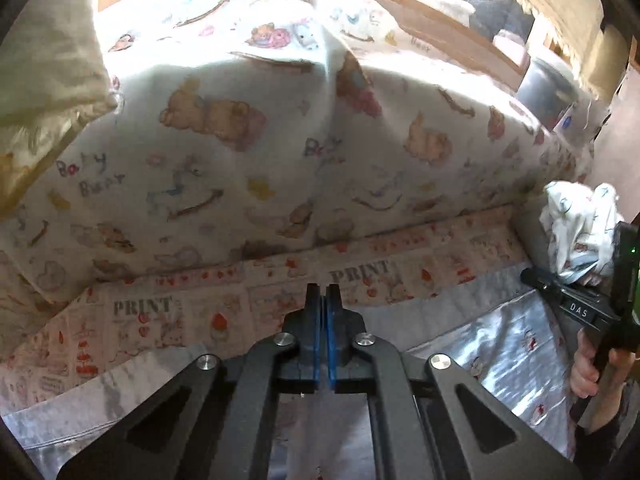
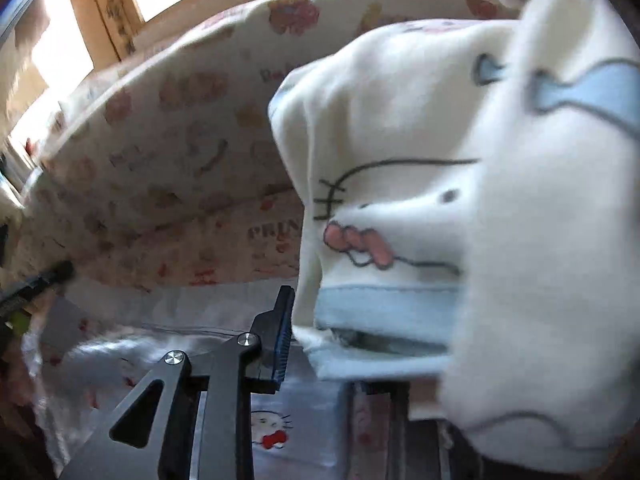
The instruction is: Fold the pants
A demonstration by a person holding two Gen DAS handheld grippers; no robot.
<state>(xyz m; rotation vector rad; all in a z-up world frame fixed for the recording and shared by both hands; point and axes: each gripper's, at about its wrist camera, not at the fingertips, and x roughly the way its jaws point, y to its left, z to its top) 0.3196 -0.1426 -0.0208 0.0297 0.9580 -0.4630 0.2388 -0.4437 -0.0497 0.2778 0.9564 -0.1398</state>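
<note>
The pants (image 2: 460, 200) are white with blue trim and cartoon drawings. They are bunched up and fill the right half of the right wrist view. My right gripper (image 2: 320, 320) is shut on them; only its left finger (image 2: 284, 328) shows, pressed against the cloth, and the other finger is hidden behind it. In the left wrist view the same bundle of pants (image 1: 580, 228) hangs at the far right above a hand (image 1: 588, 364). My left gripper (image 1: 324, 292) is shut with its blue pads together and nothing between them, low over the bed.
A bear-print blanket (image 1: 280, 140) is piled up ahead. In front of it lie a sheet printed "PRINT" (image 1: 240, 304) and a silvery cartoon sheet (image 1: 500, 344). A yellowish pillow (image 1: 48, 80) is at the left, and a wooden frame (image 1: 440, 20) runs behind.
</note>
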